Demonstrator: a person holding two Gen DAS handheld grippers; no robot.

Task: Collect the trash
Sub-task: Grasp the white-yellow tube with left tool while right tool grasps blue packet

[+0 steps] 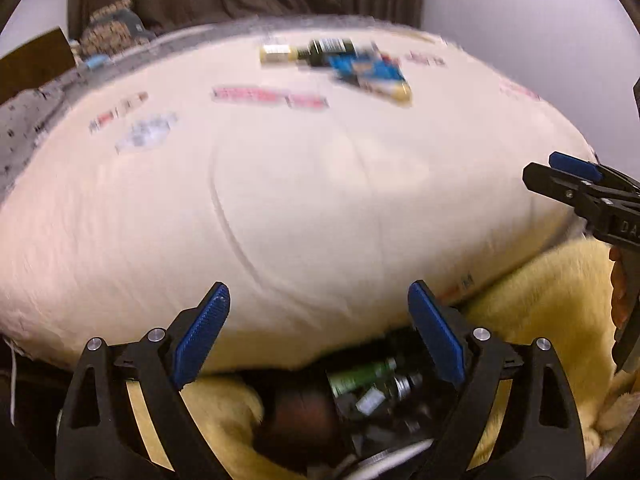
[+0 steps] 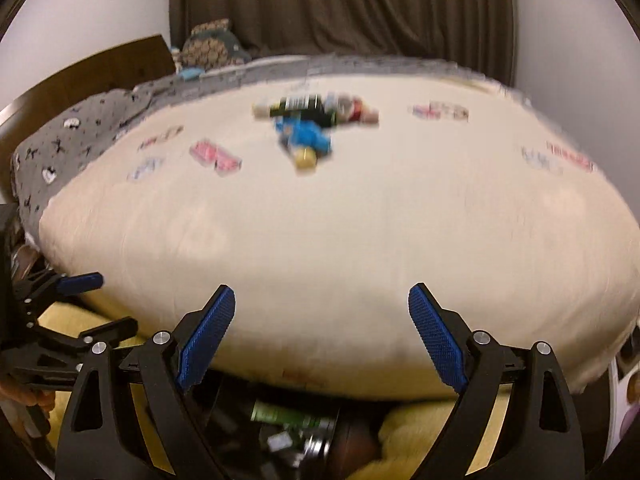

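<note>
A cream bed (image 2: 340,240) fills the room, with a grey patterned blanket (image 2: 80,128) along its left edge. Behind hang dark curtains (image 2: 340,4) between pale walls (image 2: 80,12). Yellow, possibly furry, rug (image 1: 540,300) lies below.

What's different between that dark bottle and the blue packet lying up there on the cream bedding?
The bottle is dark with a pale cap and lies crosswise; the blue packet is bright blue with a yellowish end and points toward the camera. The bottle looks rounded and rigid, the packet flatter, though blur hides detail. The bottle lies farther back, the packet nearer. Both lie touching or overlapping on the cream bedding, far from either open gripper.
</note>
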